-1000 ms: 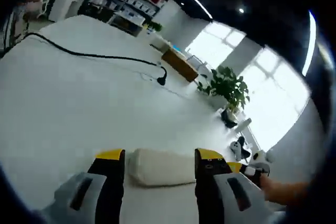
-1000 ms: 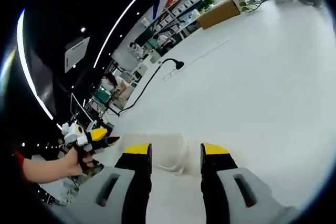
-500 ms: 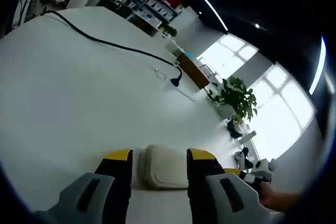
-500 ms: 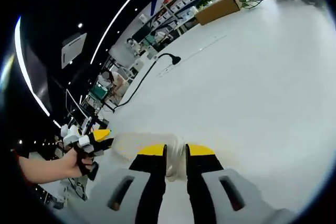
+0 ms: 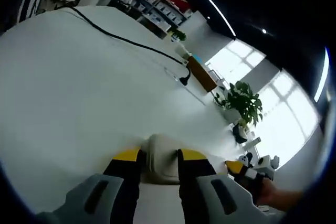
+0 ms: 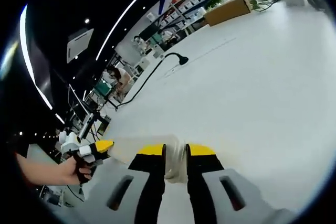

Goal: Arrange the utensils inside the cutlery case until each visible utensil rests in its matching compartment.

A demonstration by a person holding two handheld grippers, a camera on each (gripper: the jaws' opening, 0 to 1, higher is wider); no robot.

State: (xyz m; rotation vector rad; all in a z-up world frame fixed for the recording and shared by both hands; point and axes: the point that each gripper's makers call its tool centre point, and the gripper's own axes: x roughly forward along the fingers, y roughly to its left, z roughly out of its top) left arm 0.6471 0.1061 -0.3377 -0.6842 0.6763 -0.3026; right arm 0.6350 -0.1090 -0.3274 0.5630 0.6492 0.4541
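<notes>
In the left gripper view, the left tool (image 5: pixel 157 157) is clenched on one end of the cream cutlery case (image 5: pixel 161 153), which lies on the white table (image 5: pixel 79 93). Its contents can't be made out. In the right gripper view, the right tool (image 6: pixel 175 151) grips the case's other end.

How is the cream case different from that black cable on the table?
The cream case is pale and chunky with rounded corners; the black cable is dark, thin and long. The case is pinched by the left gripper and the right gripper; the cable lies loose, away from both, winding across the white table. Both show against that same table.
</notes>
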